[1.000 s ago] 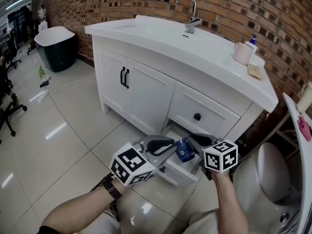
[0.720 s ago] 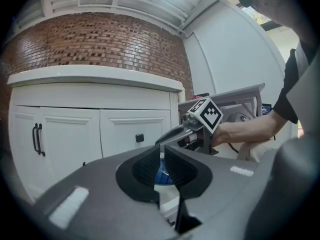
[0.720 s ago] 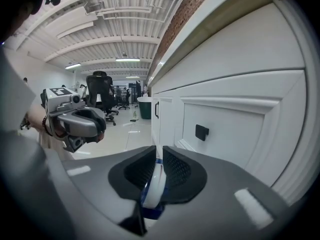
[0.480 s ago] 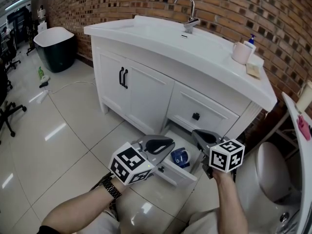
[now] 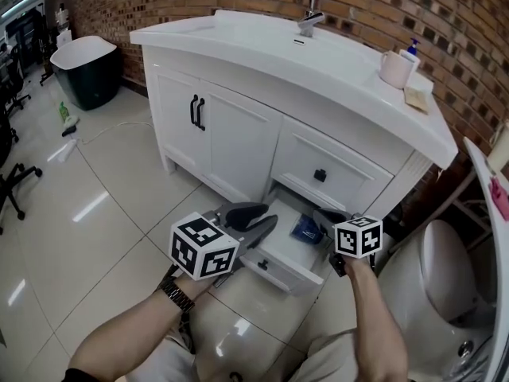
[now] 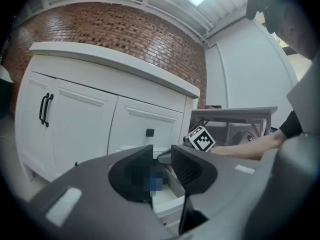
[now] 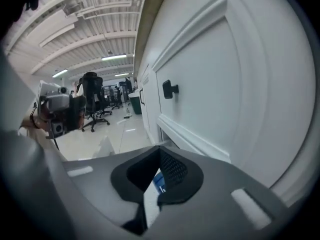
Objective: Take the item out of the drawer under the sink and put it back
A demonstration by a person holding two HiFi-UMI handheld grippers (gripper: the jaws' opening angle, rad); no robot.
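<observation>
Blue item is lying in the open bottom drawer of the white vanity cabinet, toward its right side, and neither tool is touching it.

Left hand-held gripper: in the left gripper view we see the jaws apart and opening, with a clear gap. No pad is pressing on anything. Through the gap we see only the drawer interior and a blurred blue patch. In the head view it sits just left of the drawer opening and above the drawer's left front corner. The jaws point right and slightly up toward the cabinet.

Right hand-held gripper: we read the jaws as closed tip to tip in the right gripper view, with nothing clamped. A sliver of the blue item shows below the pads, inside the drawer. It sits at the drawer's right edge, close beside the item, with its marker cube facing up.

Pose: both forearms come in from the bottom of the head view, low over the tiled floor. The left wrist, with its wristwatch, is angled right. The right forearm runs nearly straight up the frame. The closed upper drawer sits directly above.
</observation>
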